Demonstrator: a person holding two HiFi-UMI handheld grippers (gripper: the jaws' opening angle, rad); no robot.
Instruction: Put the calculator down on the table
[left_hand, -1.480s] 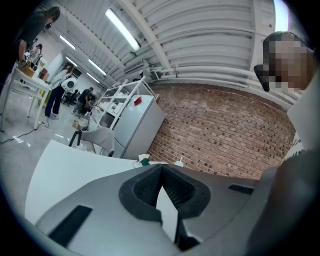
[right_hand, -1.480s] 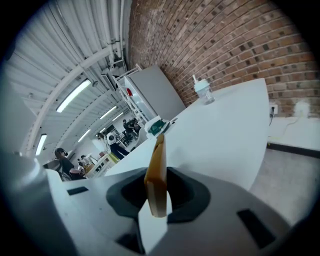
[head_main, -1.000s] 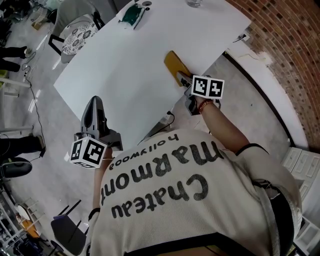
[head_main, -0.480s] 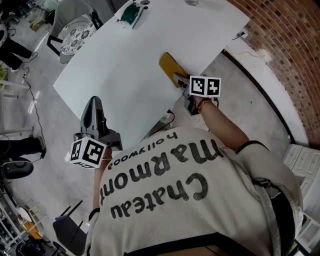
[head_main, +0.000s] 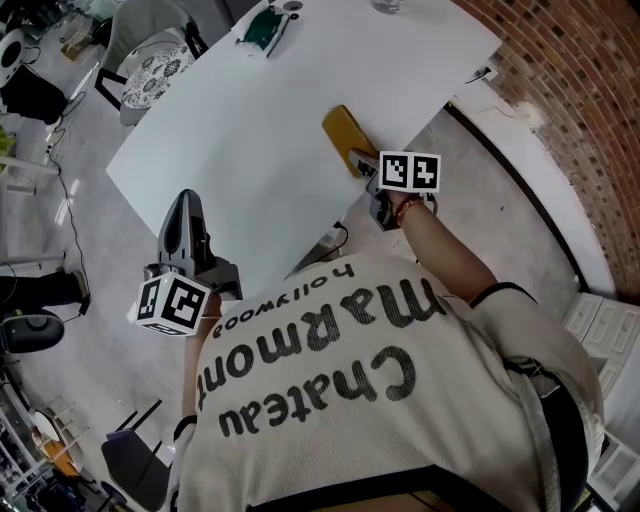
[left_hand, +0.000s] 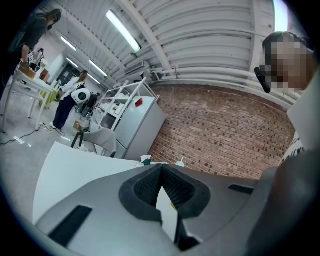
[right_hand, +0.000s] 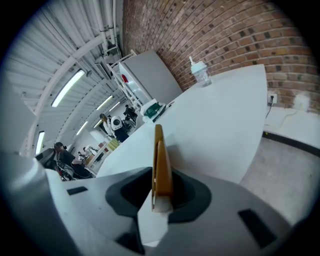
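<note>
A white worktop (head_main: 260, 120) beside a brick wall fills the head view, with the yellow calculator (head_main: 343, 133) over its near edge, long axis running straight out from the right tongs (head_main: 362, 160), the nearer pair. The left gripper view shows the left tongs (left_hand: 161, 170) clenched and empty. The right gripper view shows the calculator edge-up, pinched by its near end, those tongs having just eased slightly apart.

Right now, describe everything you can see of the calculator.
The calculator is a thin, flat, mustard-yellow slab with rounded corners. It looks like plastic, and no keys or display show on the face turned towards the head view. The right tongs are shut on its near end, where the right gripper view shows it edge-on with a pale strip. It reaches out over the white table, close to the table's edge. Whether its far end rests on the tabletop cannot be told.
</note>
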